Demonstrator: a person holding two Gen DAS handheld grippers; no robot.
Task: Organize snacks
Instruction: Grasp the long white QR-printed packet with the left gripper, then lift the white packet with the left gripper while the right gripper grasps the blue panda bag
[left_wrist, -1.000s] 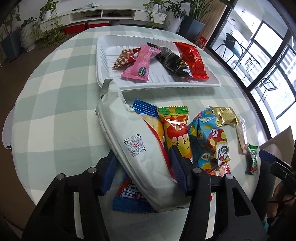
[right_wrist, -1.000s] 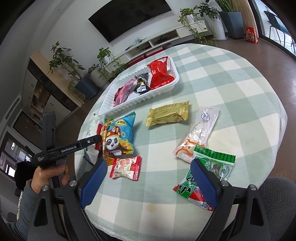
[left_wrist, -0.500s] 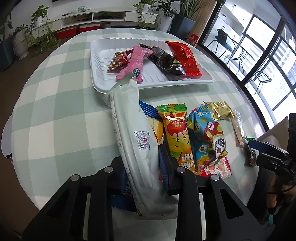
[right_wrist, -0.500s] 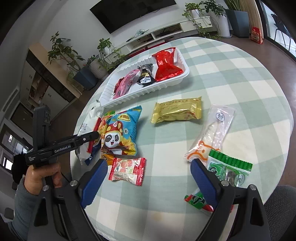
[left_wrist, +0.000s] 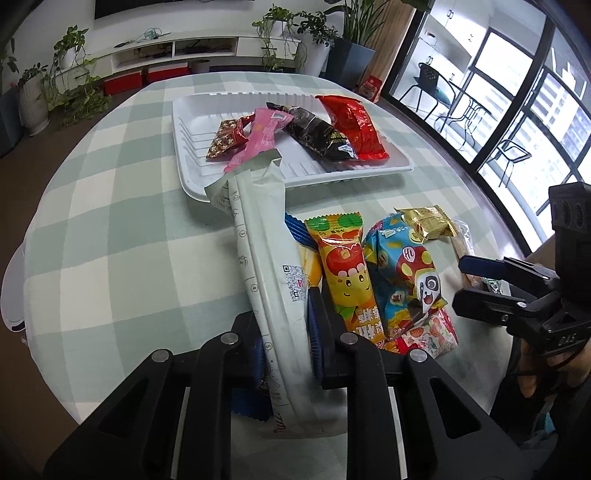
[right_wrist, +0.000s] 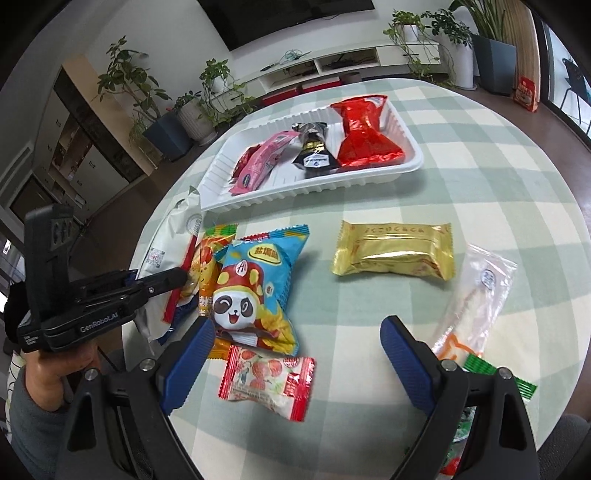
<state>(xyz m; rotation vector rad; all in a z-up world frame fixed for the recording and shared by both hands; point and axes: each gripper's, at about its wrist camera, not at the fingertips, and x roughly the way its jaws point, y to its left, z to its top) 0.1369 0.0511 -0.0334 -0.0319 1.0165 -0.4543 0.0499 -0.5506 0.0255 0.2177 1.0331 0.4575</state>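
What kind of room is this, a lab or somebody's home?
Most likely a home living room: a wall-mounted television above a low white media shelf, potted plants along the wall, and a round table with a checked cloth.

Left gripper (right_wrist: 159, 280): "GenRobot.AI" in white on its black side. White packet (left_wrist: 271, 266): circled numerals 3, 4 and 5 along the seam, plus a QR code. Blue panda bag (right_wrist: 255, 288): Chinese characters on a yellow banner, not clearly legible.
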